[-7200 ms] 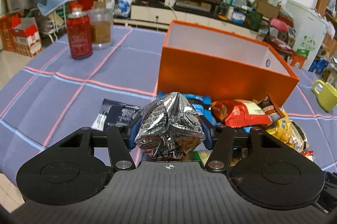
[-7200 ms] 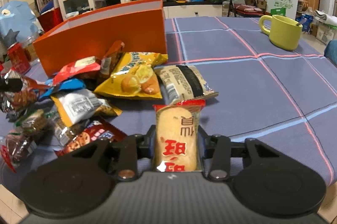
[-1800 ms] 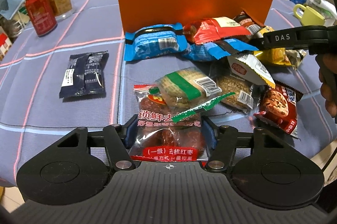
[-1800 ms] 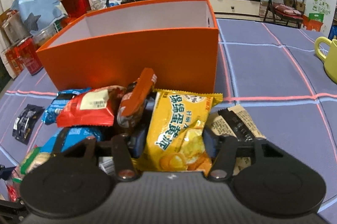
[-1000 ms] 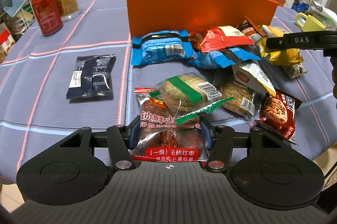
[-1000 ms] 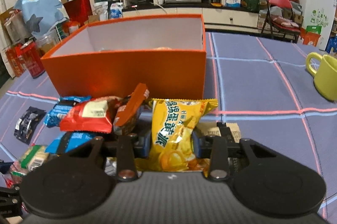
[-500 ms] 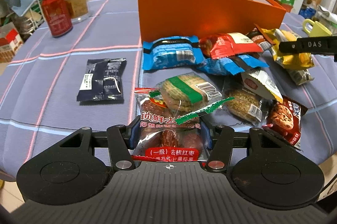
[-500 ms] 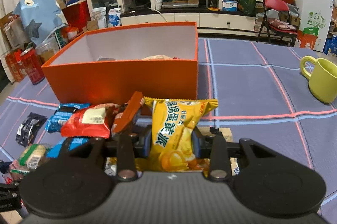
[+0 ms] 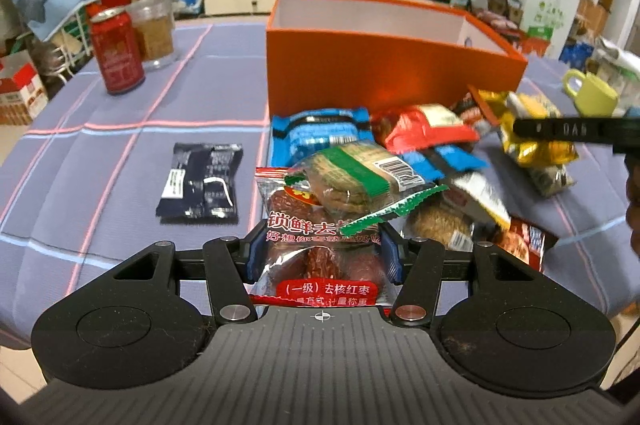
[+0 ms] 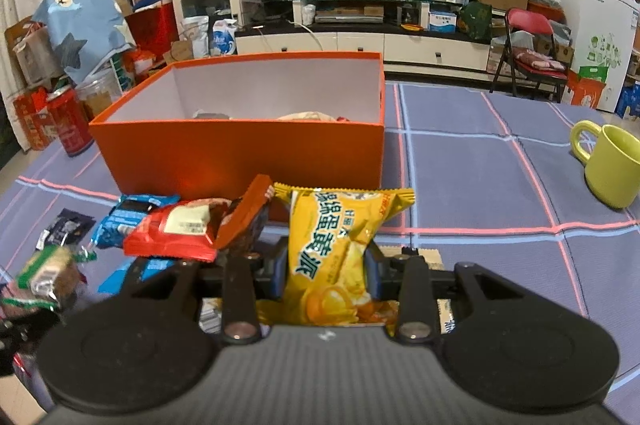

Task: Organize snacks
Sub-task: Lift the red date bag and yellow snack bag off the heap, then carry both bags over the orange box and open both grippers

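The left tool point(image 9: 322, 257) is pinching a clear red-date packet point(image 9: 320, 245); the right tool point(image 10: 326, 265) is squeezing a crinkled yellow cake packet point(image 10: 340, 249).

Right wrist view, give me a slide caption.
Right tongs shut on a yellow snack packet before the orange box.

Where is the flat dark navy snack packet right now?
In the left wrist view the dark navy snack packet lies alone on the blue checked tablecloth, left of the snack pile.
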